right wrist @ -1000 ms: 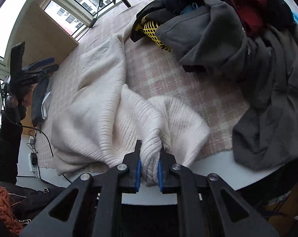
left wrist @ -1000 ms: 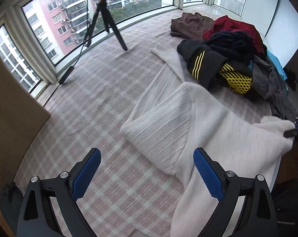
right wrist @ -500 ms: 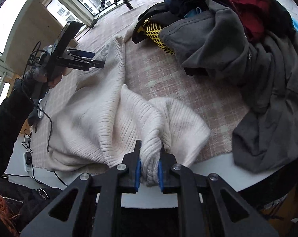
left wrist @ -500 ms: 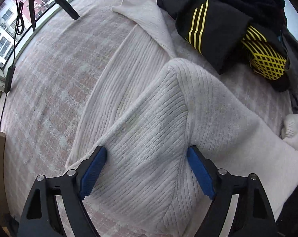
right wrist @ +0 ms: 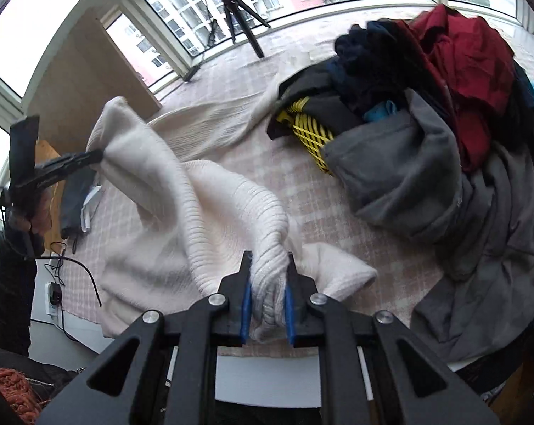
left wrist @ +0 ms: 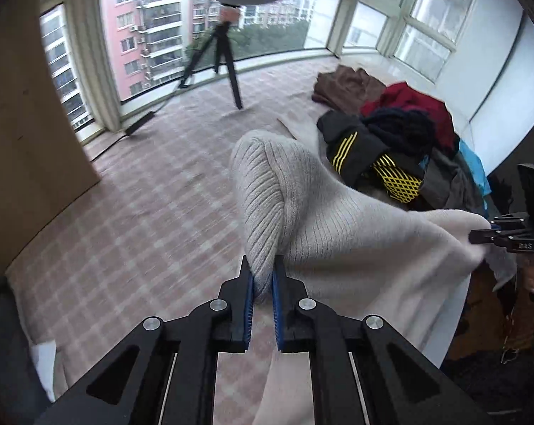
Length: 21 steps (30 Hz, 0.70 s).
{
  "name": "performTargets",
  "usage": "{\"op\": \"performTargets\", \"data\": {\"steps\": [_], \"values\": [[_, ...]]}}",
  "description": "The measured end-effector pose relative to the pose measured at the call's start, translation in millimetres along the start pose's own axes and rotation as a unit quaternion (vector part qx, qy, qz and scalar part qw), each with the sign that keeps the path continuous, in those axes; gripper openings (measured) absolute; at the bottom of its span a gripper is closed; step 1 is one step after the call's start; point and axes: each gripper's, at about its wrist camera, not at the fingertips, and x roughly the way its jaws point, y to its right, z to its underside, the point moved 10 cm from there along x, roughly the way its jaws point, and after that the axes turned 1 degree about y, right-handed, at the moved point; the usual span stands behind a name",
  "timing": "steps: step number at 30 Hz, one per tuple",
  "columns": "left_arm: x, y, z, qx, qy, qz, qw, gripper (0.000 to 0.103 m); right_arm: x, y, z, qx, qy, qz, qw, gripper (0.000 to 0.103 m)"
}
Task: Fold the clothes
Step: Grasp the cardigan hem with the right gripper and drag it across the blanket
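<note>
Left claw [left wrist: 263, 285] closing, pinching cream ribbed sweater [left wrist: 337, 233] fold | right claw [right wrist: 267, 294] clamps its other bunched edge | sweater lifted over checked table [left wrist: 142, 212] | right view only: grey garment [right wrist: 426, 184] in clothes pile | left view only: brown garment [left wrist: 344, 83]

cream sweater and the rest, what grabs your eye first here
The ribbed cream sweater stands out, pinched at one spot by the left gripper, whose jaws are closing on it, and at another by the right gripper, so it hangs between them above the pink checked cloth. Behind it lies a heap of dark clothes, a red garment on top.
</note>
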Motion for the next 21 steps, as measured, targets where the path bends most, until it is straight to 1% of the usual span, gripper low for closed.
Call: {"op": "performTargets", "data": {"steps": [2,3,4,5,7,8,9,10,11,12,14,15,16,18,19,21], "values": [[-23.0,-19.0,43.6,-0.043,-0.007,-0.003,0.9991,0.009,11.4,-8.5,10.2,0.005,-0.027,-0.026,0.999,0.014],[-30.9,-27.6,68.0,-0.061,-0.019,-0.008,0.9979,0.011,17.1,-12.6,15.6,0.008,-0.041,-0.039,0.998,0.014],[-28.5,-33.2,100.3,-0.07,-0.052,-0.028,0.9958,0.015,22.7,-16.8,21.0,0.01,-0.055,-0.052,0.997,0.014],[-26.6,-38.6,132.7,-0.079,-0.085,-0.048,0.992,0.015,28.2,-20.9,26.3,0.013,-0.069,-0.064,0.995,0.014],[-25.7,-48.8,193.7,-0.099,-0.147,-0.084,0.9806,0.012,45.0,-17.6,45.0,0.002,-0.107,-0.044,0.993,0.014],[-30.3,-53.2,209.5,-0.116,-0.158,-0.091,0.9765,0.012,53.2,-15.6,54.3,-0.004,-0.125,-0.033,0.992,0.014],[-37.6,-56.6,215.9,-0.131,-0.155,-0.093,0.9748,0.012,55.0,-16.6,56.0,-0.007,-0.131,-0.031,0.991,0.014],[-46.0,-57.8,213.6,-0.14,-0.141,-0.093,0.9755,0.011,56.4,-17.8,57.1,-0.011,-0.135,-0.03,0.99,0.014],[-53.6,-55.5,205.3,-0.138,-0.122,-0.089,0.9787,0.011,57.8,-19.0,58.3,-0.014,-0.139,-0.029,0.99,0.014],[-58.5,-49.7,194.0,-0.126,-0.104,-0.085,0.9829,0.016,57.4,-21.9,56.7,-0.028,-0.137,-0.023,0.99,0.014],[-60.2,-32.2,171.4,-0.081,-0.078,-0.08,0.9904,0.023,53.7,-26.1,52.7,-0.05,-0.129,-0.013,0.99,0.014],[-56.3,-20.4,164.3,-0.047,-0.073,-0.073,0.9936,0.027,52.5,-27.7,51.7,-0.058,-0.126,-0.011,0.99,0.014],[-52.5,-9.0,157.8,-0.013,-0.069,-0.066,0.9954,0.03,51.3,-29.3,50.7,-0.065,-0.124,-0.01,0.99,0.014],[-44.6,10.3,152.5,0.047,-0.075,-0.057,0.9944,0.032,47.4,-27.8,48.2,-0.07,-0.113,-0.004,0.991,0.014],[-40.5,15.9,151.4,0.067,-0.081,-0.057,0.9928,0.032,46.2,-25.1,46.4,-0.069,-0.109,-0.001,0.992,0.014],[-31.5,21.9,151.0,0.089,-0.094,-0.055,0.9901,0.032,43.5,-19.2,44.3,-0.062,-0.103,0.005,0.993,0.014]]}}
